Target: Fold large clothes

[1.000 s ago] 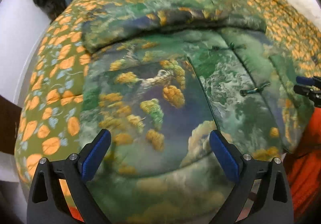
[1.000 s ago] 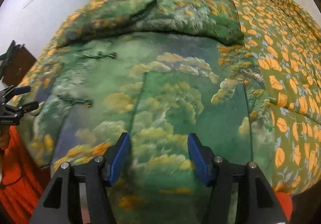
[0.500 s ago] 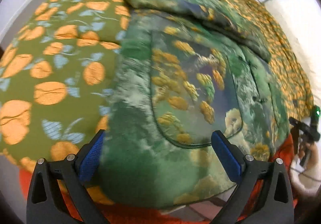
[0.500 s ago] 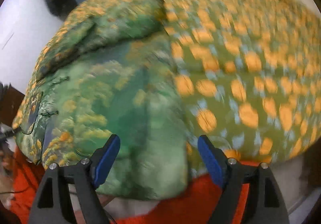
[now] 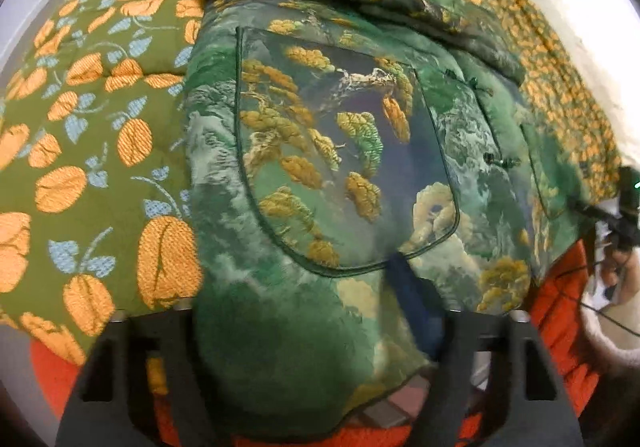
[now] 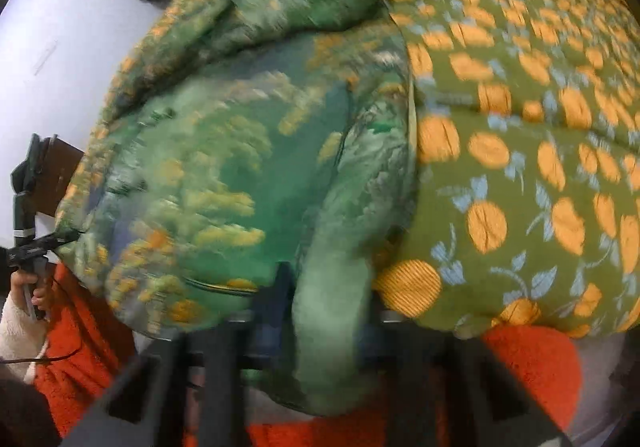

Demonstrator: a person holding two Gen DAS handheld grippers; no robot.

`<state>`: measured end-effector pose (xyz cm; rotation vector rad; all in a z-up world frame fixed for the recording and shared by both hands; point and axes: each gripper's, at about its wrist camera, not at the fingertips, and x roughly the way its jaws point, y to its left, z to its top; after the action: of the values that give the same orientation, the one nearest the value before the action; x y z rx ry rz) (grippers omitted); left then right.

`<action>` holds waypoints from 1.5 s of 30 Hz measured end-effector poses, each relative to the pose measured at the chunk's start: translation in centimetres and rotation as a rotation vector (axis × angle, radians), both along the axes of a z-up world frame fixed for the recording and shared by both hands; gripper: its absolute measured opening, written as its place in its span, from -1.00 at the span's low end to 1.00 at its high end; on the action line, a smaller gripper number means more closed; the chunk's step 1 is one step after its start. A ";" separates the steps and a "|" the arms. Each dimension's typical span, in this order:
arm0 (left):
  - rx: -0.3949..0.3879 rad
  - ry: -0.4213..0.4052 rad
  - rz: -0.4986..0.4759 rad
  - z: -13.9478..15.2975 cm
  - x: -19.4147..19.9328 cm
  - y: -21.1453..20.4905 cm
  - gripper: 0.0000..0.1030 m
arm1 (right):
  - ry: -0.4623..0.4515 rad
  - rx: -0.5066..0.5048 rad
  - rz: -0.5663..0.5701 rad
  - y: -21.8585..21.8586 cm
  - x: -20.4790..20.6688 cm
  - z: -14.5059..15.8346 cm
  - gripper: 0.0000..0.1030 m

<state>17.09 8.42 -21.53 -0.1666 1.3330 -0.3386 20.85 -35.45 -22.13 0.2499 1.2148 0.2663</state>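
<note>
On the bed, over the orange-leaf quilt (image 5: 100,135), the large green brocade jacket (image 5: 344,151) lies flat with its hem toward us and its collar end away, so its long axis runs straight ahead from both tools. We have a tool at each near corner of the hem. Our left gripper (image 5: 304,331) sits at the left corner, and the cloth bulges up between its fingers and hides one blue pad entirely; we judge it clenched on the jacket, though the contact itself is covered. Our right gripper (image 6: 324,307) is at the right corner, where a thick roll of the green fabric passes between the fingers; the view is blurred, but the narrow gap reads as a grip on the cloth. Neither arm is nearer than the other: each has its own corner, and the hem stretches sideways between them, overhanging the bed edge above the orange blanket (image 5: 560,287).

The patch pocket (image 5: 340,151) lies just beyond our left fingers, and the frog buttons (image 5: 500,161) mark the jacket's centre line off to the right in that view. What the next move turns on, we think, is that the far end lies directly forward, so the hem should travel away from us along that axis, both corners lifted level.
</note>
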 end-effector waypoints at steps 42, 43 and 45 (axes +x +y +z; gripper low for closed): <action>-0.093 -0.145 0.132 8.7 18.6 3.8 -0.25 | -0.109 0.417 -0.232 -5.9 16.5 3.0 -0.67; -0.107 -0.125 0.138 8.2 18.9 3.8 -0.15 | -0.098 0.432 -0.249 -6.2 16.8 2.3 -0.65; -0.172 -0.096 0.168 8.1 19.3 4.1 0.14 | -0.068 0.467 -0.290 -6.7 17.2 1.3 -0.52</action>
<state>36.38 12.57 -13.43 -0.3990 1.1864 -0.3148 38.03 -42.13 -20.85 0.8095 1.0213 0.2998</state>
